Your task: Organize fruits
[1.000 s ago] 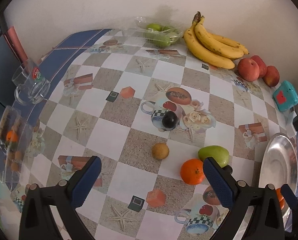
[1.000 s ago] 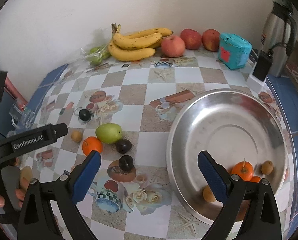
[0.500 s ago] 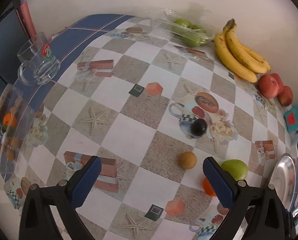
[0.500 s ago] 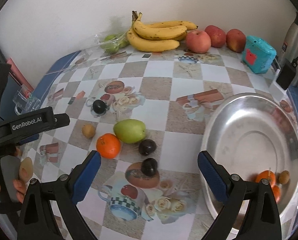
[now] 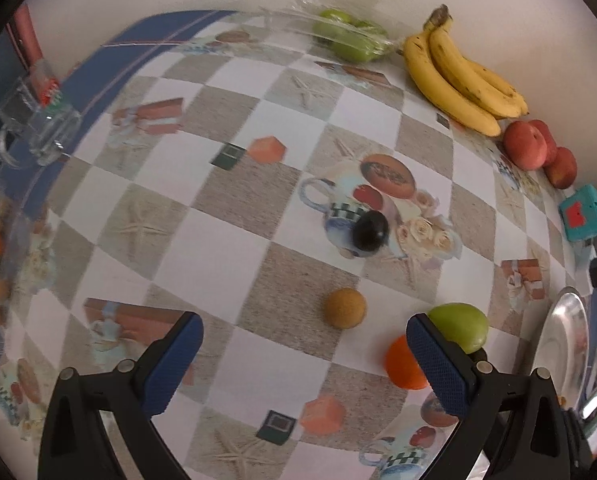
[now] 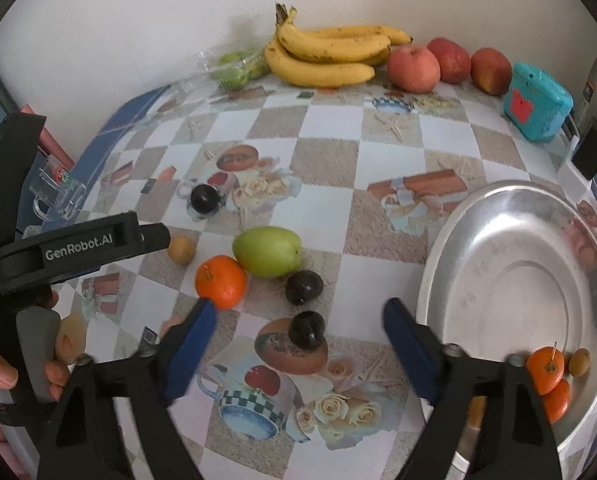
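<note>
Right gripper (image 6: 298, 344) – empty, jaws just closing – straddles a dark plum (image 6: 307, 330) bound for the steel bowl (image 6: 498, 216); left gripper (image 5: 304, 354) released.

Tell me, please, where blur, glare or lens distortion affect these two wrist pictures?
Left wrist view: the glass mug and left edge are smeared, the checked tablecloth bulges from fisheye. Right wrist view: the right gripper has one blurred finger, its jaws having just been closing, nothing between them; the steel bowl shows soft glare.
</note>
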`<state>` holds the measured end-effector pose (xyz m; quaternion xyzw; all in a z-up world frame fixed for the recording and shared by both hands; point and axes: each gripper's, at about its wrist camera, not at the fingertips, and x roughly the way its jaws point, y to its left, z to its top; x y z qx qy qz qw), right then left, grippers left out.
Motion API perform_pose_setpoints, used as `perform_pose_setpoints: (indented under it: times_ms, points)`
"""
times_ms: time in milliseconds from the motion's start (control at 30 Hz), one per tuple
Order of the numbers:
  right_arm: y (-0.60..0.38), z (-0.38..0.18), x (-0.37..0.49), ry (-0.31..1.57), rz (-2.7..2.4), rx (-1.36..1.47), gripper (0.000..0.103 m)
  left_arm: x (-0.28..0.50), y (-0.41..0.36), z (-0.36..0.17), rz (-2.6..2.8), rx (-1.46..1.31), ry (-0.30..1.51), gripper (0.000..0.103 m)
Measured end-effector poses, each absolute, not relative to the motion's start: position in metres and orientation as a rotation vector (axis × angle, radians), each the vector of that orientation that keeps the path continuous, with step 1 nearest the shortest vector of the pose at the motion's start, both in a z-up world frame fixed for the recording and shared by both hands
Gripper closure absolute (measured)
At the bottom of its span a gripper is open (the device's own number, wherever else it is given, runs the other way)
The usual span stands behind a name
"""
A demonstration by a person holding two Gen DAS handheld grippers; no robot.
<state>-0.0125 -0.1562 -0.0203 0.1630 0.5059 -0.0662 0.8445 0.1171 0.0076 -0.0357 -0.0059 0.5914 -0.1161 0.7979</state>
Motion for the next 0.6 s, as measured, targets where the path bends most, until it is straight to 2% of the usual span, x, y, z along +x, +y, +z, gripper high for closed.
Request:
perform_pose_setpoints:
  times_ms: [67, 167, 233, 300, 433, 500, 600]
  points:
    - [-0.158, -0.026, -0.013, 1.085, -0.137, 0.358, 0.026, 0.118, 0.005, -0.038, -0.256, -0.019, 1.268, 0.002]
    - [-0.159, -0.033, -0.013, 1.11, -0.121, 0.384, 0.037, 0.12, 0.002, -0.042, -0.274, -0.024, 1.268, 0.013]
    - [-0.159, -0.036, -0.013, 1.122, -0.126, 0.382, 0.041, 0.121, -0.001, -0.044, -0.284, -0.023, 1.268, 0.016]
    - [-0.159, -0.038, -0.012, 1.129, -0.124, 0.386, 0.045, 0.121, -0.002, -0.046, -0.295, -0.027, 1.266, 0.027]
    - [-0.159, -0.043, -0.011, 1.142, -0.111, 0.399, 0.055, 0.123, -0.005, -0.049, -0.301, -0.025, 1.265, 0.038]
    - [-0.158, -0.046, -0.011, 1.153, -0.111, 0.396, 0.058, 0.124, -0.006, -0.052, -0.301, -0.03, 1.269, 0.049]
    - [-0.158, -0.049, -0.01, 1.162, -0.109, 0.396, 0.064, 0.126, -0.006, -0.056, -0.305, -0.039, 1.276, 0.053]
